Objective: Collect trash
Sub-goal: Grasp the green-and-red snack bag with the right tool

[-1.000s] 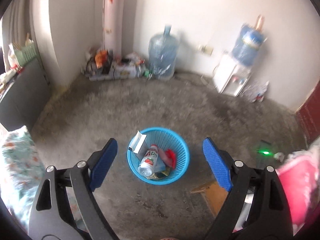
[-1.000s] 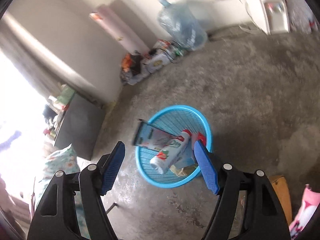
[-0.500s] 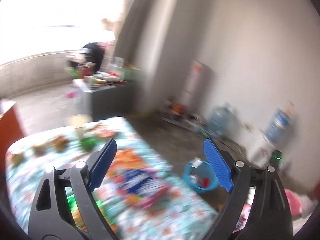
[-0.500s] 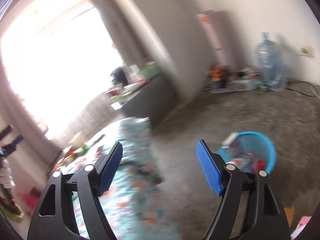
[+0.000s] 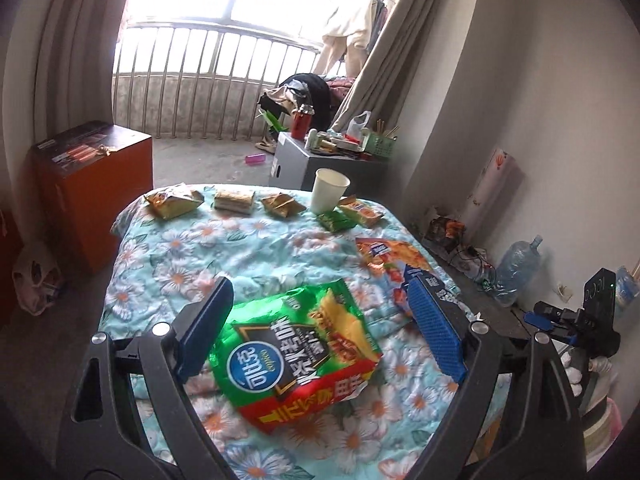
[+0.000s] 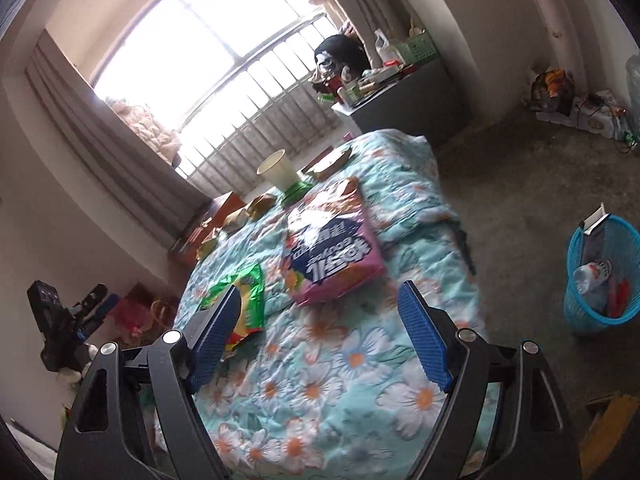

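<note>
A green snack bag (image 5: 296,344) lies on the floral tablecloth (image 5: 240,248), just beneath and between the fingers of my left gripper (image 5: 318,280), which is open and not touching it. The same green snack bag (image 6: 248,300) shows beside the left finger of my right gripper (image 6: 319,287), also open and empty above the cloth. A pink and blue snack bag (image 6: 328,248) lies ahead of the right gripper. A paper cup (image 5: 329,190) and several small wrappers (image 5: 174,202) sit at the far edge. The blue trash basket (image 6: 584,312) stands on the floor at right, with a bottle and packaging inside.
An orange cabinet (image 5: 92,184) stands left of the table. A grey cabinet (image 5: 292,164) with clutter stands beyond it, by the balcony railing. A water jug (image 5: 516,272) and boxes line the right wall. Bare concrete floor (image 6: 520,200) lies between table and basket.
Both views have swung away from the basket on the floor to the table with its wrappers. The basket now sits at the right edge of the right wrist view.
</note>
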`<state>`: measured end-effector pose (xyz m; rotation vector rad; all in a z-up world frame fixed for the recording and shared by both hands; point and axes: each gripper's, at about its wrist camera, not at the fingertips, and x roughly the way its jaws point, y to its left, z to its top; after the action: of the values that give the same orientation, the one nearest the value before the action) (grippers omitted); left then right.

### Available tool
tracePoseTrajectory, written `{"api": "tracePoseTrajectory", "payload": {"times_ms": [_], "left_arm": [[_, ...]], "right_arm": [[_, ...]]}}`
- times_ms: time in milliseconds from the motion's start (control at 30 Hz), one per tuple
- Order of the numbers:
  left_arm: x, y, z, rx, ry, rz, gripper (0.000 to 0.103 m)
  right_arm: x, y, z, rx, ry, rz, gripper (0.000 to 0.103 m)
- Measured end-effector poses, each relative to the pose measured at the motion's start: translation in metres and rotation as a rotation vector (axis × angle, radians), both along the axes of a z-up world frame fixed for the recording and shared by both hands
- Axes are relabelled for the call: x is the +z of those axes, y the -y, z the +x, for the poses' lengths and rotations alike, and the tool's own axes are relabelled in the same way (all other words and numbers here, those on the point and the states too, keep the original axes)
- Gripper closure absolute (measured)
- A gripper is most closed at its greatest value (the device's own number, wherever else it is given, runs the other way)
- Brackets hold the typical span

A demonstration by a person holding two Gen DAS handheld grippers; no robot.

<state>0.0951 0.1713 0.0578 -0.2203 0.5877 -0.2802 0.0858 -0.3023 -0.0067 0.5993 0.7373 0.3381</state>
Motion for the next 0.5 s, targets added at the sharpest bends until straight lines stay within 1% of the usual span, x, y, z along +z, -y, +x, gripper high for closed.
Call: {"api": "tracePoseTrajectory", "payload": {"times_ms": [33,133,200,267,333,433,500], "left_arm": [[-0.007,-0.005,0.000,0.014,-0.010,0.004,0.018],[-0.023,-0.019,0.001,0.040,-0.038,-0.011,0.018],[-0.032,-0.028,0.003,0.065,-0.060,-0.027,0.018],[-0.040,-0.037,0.004,0.085,-0.073,-0.041,0.018],[-0.046,-0.044,0.004,0.101,-0.083,-0.047,0.018],[-0.051,-0.057,0.000,0.119,-0.088,-0.055,0.018],[-0.052,-0.063,-0.003,0.127,-0.089,-0.061,0.018]], "right_arm": [[-0.003,-0.010,0.000,0.022,-0.012,0.033,0.025],[-0.024,-0.059,0.008,0.148,-0.069,0.190,0.025],[-0.042,-0.100,0.012,0.221,-0.132,0.253,0.025],[-0.059,-0.136,0.016,0.275,-0.187,0.297,0.025],[-0.076,-0.171,0.021,0.294,-0.231,0.338,0.025],[-0.101,-0.212,0.033,0.317,-0.313,0.383,0.025],[-0.111,-0.232,0.039,0.294,-0.335,0.373,0.029]]}}
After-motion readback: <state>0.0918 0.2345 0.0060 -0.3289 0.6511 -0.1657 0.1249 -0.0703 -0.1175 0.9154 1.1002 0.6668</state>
